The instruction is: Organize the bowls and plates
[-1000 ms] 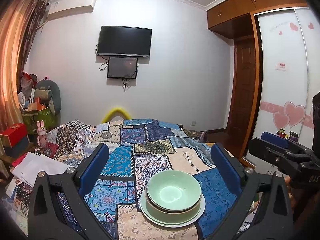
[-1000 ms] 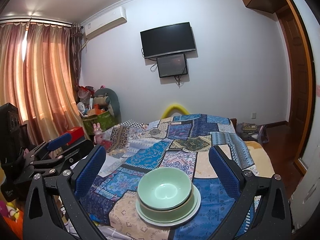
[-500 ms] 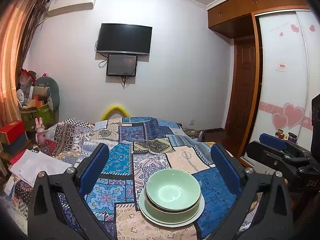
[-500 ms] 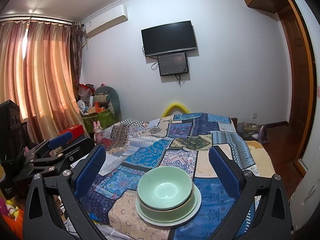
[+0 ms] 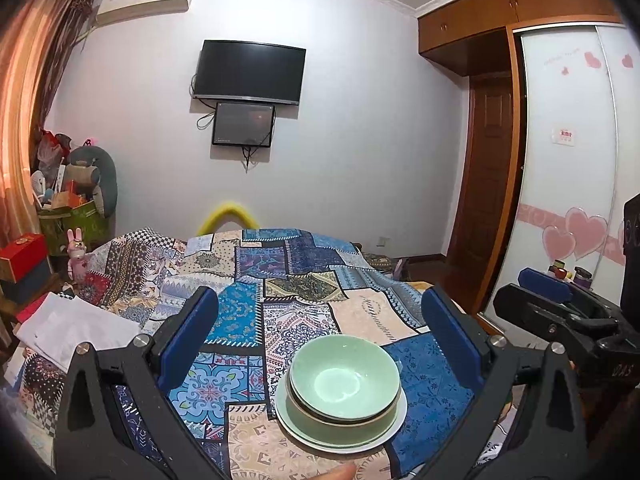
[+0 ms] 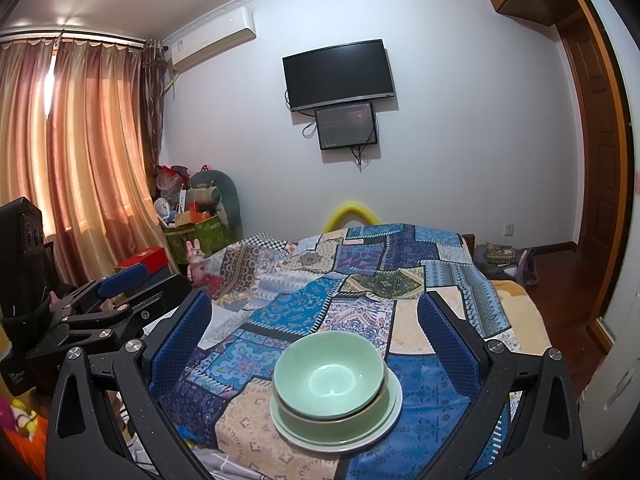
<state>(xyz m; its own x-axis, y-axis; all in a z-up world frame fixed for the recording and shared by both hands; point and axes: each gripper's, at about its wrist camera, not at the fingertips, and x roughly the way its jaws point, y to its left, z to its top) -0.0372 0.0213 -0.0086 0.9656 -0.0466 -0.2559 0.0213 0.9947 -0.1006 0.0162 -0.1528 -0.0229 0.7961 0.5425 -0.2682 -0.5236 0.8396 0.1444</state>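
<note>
Two pale green bowls (image 5: 345, 380) are nested on a pale plate (image 5: 394, 420) near the front edge of a patchwork bedspread (image 5: 280, 280). The stack also shows in the right wrist view, bowls (image 6: 330, 376) on plate (image 6: 394, 406). My left gripper (image 5: 320, 316) is open and empty, held above and behind the stack. My right gripper (image 6: 314, 314) is open and empty, in the same pose. The right gripper also shows in the left wrist view (image 5: 560, 312) at the right edge, and the left gripper in the right wrist view (image 6: 120, 300) at the left.
White folded paper (image 5: 68, 328) lies at the bed's left side. A red box (image 5: 22, 252), a toy rabbit (image 5: 76, 254) and a cluttered green bin (image 5: 72, 220) stand by the curtain (image 6: 80, 160). A wardrobe (image 5: 572, 160) and door (image 5: 488, 184) are right.
Both views have shifted very slightly; the bowls and plate stay where they were. Both grippers remain open.
</note>
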